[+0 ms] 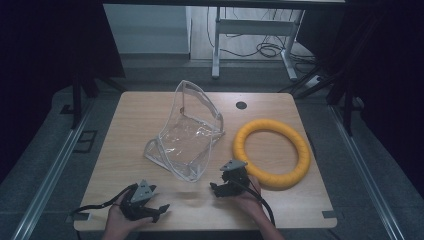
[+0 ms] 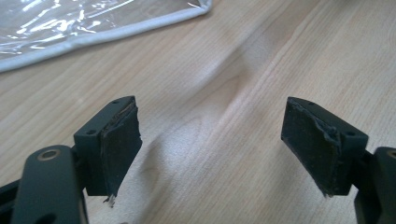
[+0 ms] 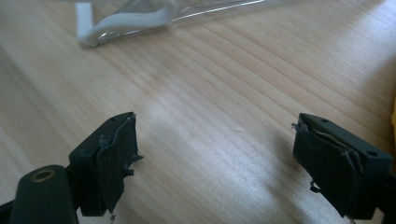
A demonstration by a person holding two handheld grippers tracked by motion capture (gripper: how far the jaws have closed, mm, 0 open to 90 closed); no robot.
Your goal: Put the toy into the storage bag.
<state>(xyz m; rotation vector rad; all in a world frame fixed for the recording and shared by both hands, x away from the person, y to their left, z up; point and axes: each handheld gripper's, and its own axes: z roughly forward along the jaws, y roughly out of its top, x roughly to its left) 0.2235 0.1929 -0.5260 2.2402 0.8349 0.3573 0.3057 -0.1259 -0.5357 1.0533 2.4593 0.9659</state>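
Clear plastic pouch (image 1: 186,135) is sitting mid-frame on the bench (image 1: 135,125); I'm holding the left gripper (image 1: 159,210) and right gripper (image 1: 214,189) below it, both gaping wide, gripping nothing.

Clear bag (image 2: 70,32) cropped by the top edge in both gripper views; yellow ring (image 3: 393,116) reduced to an edge sliver.

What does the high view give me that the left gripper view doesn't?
High view: the yellow ring, the right gripper beside it, and the clear bag standing open. Left gripper view: the left gripper up close, jaws wide apart with bare wood between. Both: the wooden table and the bag's white-trimmed edge.
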